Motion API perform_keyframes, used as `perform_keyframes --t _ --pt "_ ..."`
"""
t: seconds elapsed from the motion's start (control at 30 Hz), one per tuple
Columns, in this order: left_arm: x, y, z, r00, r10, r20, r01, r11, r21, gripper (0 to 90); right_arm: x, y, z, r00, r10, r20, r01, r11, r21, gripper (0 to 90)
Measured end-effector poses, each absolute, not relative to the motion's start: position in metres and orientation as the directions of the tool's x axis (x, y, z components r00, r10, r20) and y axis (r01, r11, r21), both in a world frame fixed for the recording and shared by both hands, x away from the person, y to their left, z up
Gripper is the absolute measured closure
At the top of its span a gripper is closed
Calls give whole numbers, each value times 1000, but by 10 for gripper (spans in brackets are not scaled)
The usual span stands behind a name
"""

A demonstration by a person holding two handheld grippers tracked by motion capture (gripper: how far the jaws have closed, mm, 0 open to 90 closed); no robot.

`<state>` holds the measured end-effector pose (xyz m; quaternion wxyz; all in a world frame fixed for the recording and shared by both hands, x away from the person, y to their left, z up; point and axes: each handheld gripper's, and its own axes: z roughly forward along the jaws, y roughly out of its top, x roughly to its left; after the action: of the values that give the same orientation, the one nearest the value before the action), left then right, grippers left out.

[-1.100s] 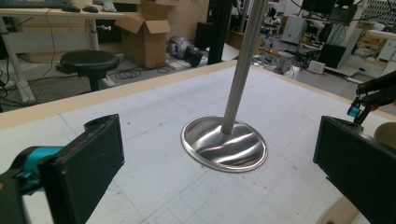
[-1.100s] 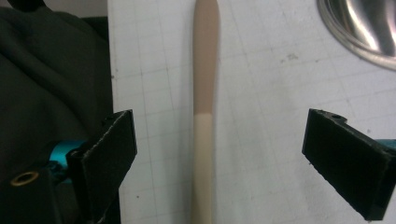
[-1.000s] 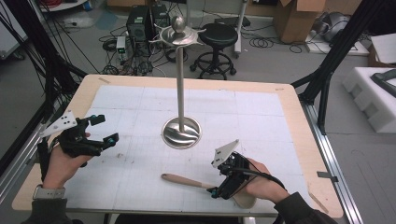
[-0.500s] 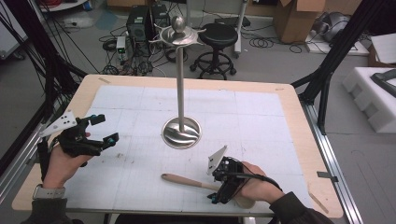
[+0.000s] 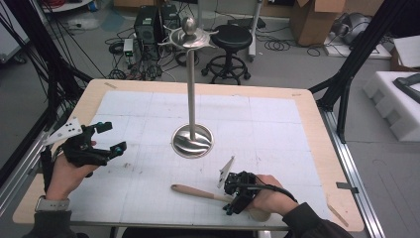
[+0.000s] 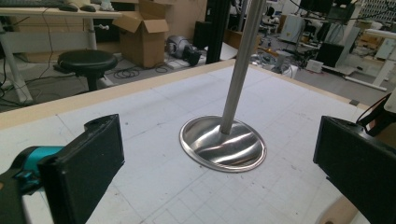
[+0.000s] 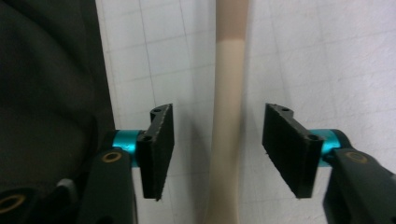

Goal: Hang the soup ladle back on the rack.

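White gridded worktop (image 5: 277, 129) carries a wooden spoon (image 5: 198, 192). Right gripper (image 7: 217, 149) jaws, just closing, straddle its handle without contact. Left gripper (image 6: 210, 177) jaws stand apart, empty.

Beyond my worktop's far edge I see a grey floor strewn with cables (image 5: 277, 45), a black stool (image 5: 231, 37), cardboard boxes (image 5: 312, 20) — white foam blocks (image 5: 393, 106) off its right edge.

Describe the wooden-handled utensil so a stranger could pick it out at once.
Start at the tall steel stand in the middle of the white gridded table. Come toward the near edge: the utensil lies flat there, its handle between the jaws of the right gripper, which have just been closing. It is the one pale wooden thing on the mat.
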<state>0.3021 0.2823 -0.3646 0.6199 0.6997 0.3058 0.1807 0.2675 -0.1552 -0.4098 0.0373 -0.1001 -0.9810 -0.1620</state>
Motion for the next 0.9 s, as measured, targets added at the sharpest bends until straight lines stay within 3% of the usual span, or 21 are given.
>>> perform_keyframes --t 0.27,0.43,0.53,0.9 --pt "301 283 -364 747 653 -125 201 -43 979 22 261 -153 -410 -986 165 13 162 950 269 571" --pt "301 282 -364 750 650 -124 202 -46 978 22 263 -152 -411 -984 177 12 173 948 267 644" --pt "301 282 -364 749 651 -124 202 -47 978 22 264 -153 -410 -985 172 13 169 948 271 750" --pt "301 282 -365 749 651 -123 206 -52 977 22 263 -155 -410 -982 190 12 185 940 287 781"
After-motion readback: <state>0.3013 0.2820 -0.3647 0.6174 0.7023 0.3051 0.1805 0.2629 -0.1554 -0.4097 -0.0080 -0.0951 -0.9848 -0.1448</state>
